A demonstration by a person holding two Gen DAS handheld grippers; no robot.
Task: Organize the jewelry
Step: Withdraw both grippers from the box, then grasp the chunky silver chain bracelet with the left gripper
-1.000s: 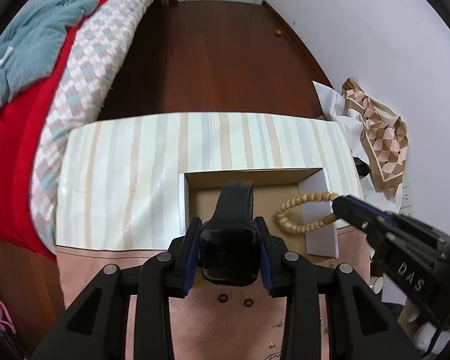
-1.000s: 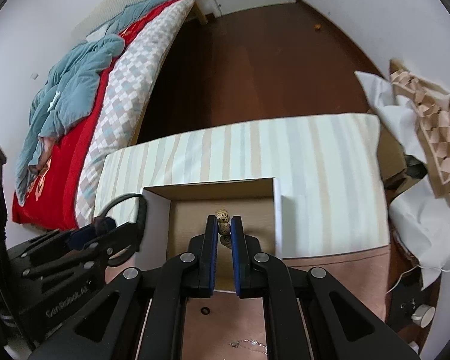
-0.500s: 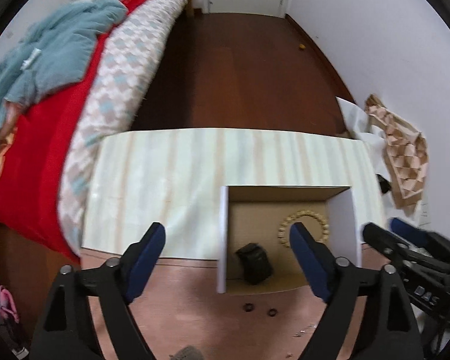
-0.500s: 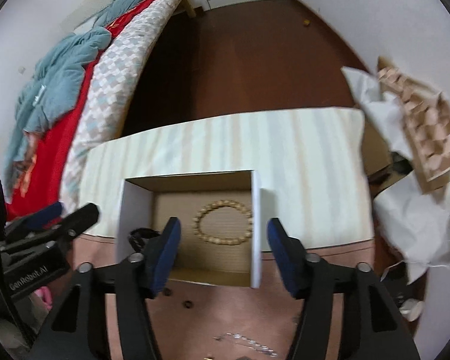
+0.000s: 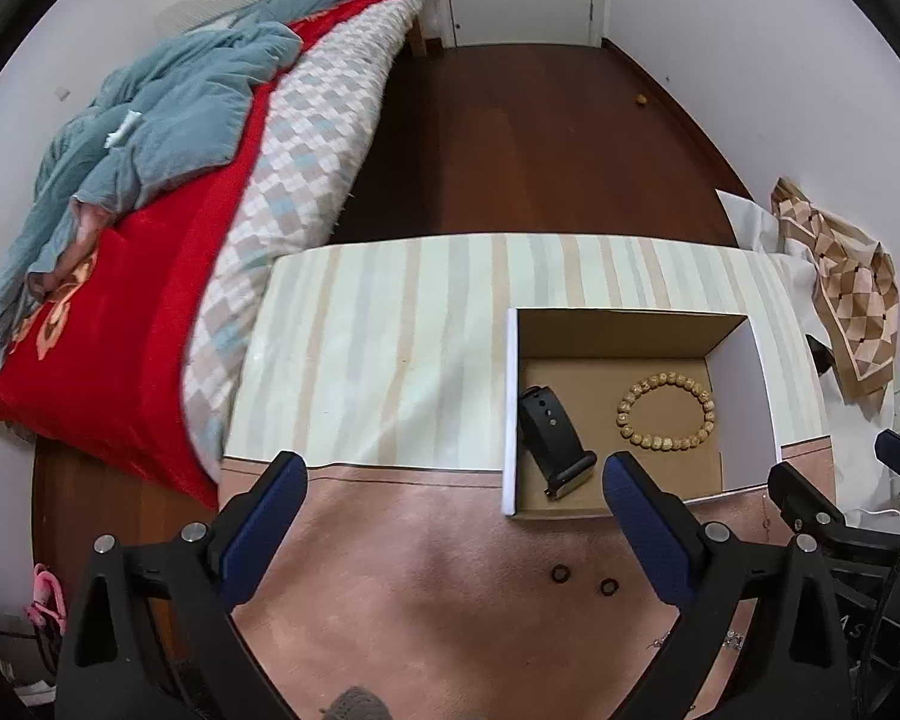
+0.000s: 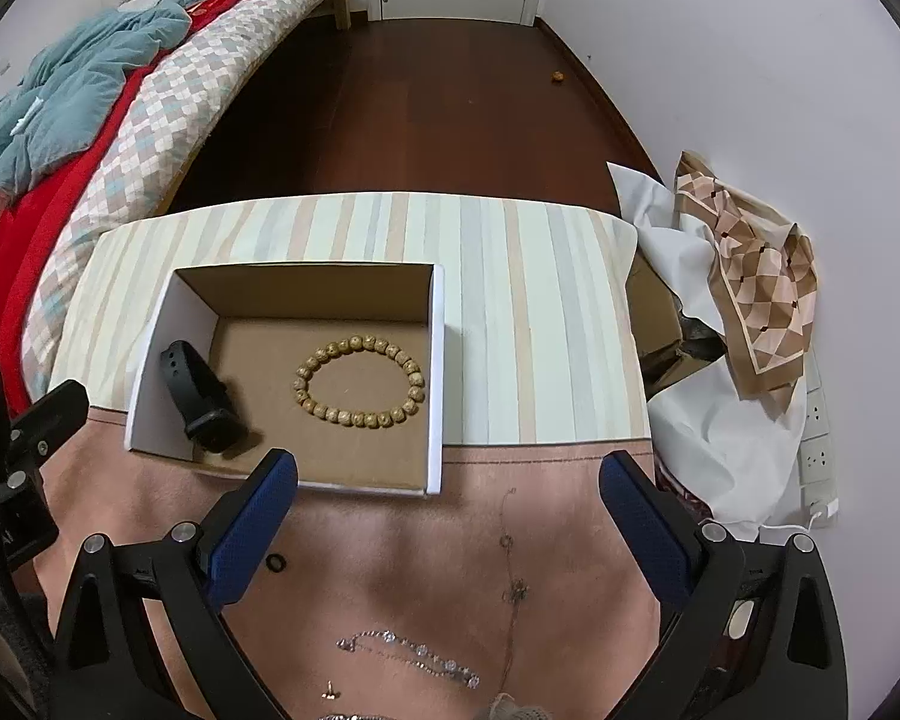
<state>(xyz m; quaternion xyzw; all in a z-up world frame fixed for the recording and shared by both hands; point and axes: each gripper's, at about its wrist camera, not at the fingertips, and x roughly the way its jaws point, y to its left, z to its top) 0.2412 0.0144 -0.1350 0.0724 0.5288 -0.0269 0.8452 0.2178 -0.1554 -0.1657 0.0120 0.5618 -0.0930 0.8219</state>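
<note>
Dark wooden floor [image 6: 426, 114], white walls; bed with red cover and teal blanket [image 5: 150, 120] at left. Desk [image 6: 540, 330] covered in striped cloth on its far part, pink cloth on its near part. Open white cardboard box with brown inside [image 6: 435, 372] sits on the desk. In it: black smartwatch [image 6: 201, 396] at left, tan beaded bracelet [image 6: 360, 381] to its right, apart. Near side, on pink cloth: silver chain bracelet [image 6: 408, 654], thin necklace [image 6: 513, 588], small black ring [image 6: 276, 563].

Left gripper [image 5: 450, 522] spread wide, empty, just near of the box. Right gripper [image 6: 450, 516] likewise wide, empty, over the box's near edge.
</note>
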